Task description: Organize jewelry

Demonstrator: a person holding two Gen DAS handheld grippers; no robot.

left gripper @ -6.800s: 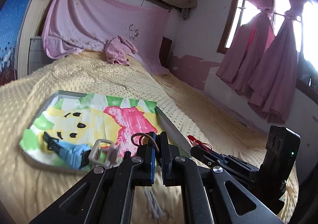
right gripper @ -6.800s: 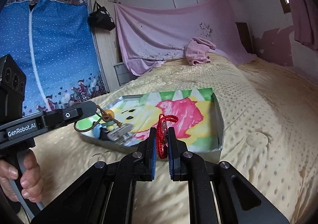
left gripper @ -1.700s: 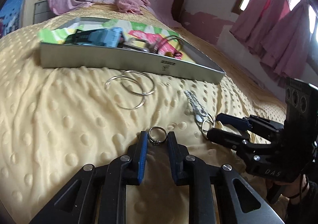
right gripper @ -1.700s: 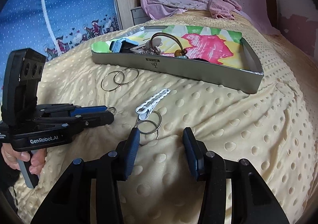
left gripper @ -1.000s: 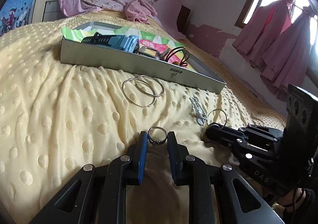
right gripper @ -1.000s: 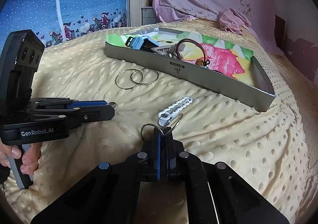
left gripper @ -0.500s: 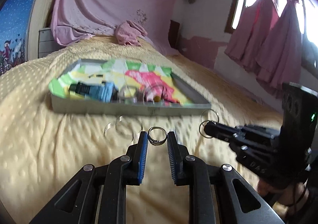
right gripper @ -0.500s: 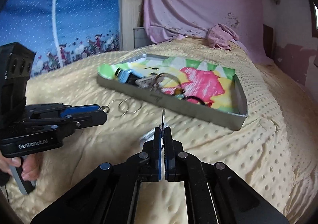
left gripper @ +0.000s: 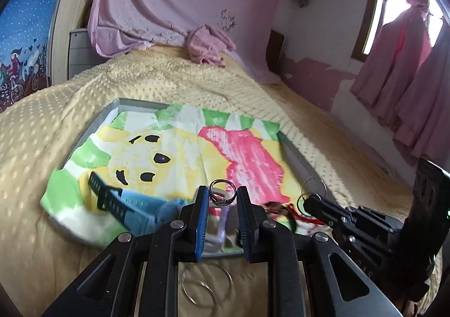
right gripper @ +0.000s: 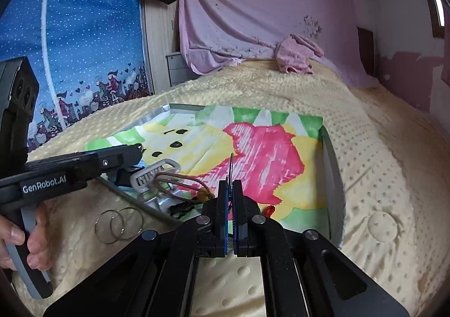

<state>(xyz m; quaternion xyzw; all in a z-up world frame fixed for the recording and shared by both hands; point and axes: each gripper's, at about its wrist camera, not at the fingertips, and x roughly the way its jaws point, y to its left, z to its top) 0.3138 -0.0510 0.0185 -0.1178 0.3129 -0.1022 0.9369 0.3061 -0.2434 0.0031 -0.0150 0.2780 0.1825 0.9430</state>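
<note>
Yellow dotted bedspread (left gripper: 42, 131) carries our metal tray (right gripper: 334, 170). Our left gripper (left gripper: 223, 199) pinches a finger ring (left gripper: 222, 195) above the tray's 6 o'clock edge; right gripper (right gripper: 230, 193) clamps thin hoops (left gripper: 313, 190) edge-on at 5 o'clock, both apparently positioned for dropping inside.

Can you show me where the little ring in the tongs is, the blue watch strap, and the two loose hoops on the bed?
Little ring (left gripper: 222, 195): left wrist view, its metal band.
Blue watch strap (left gripper: 132, 204): left wrist view, mid-strap.
Two loose hoops (right gripper: 119, 222): right wrist view, where they overlap.
</note>
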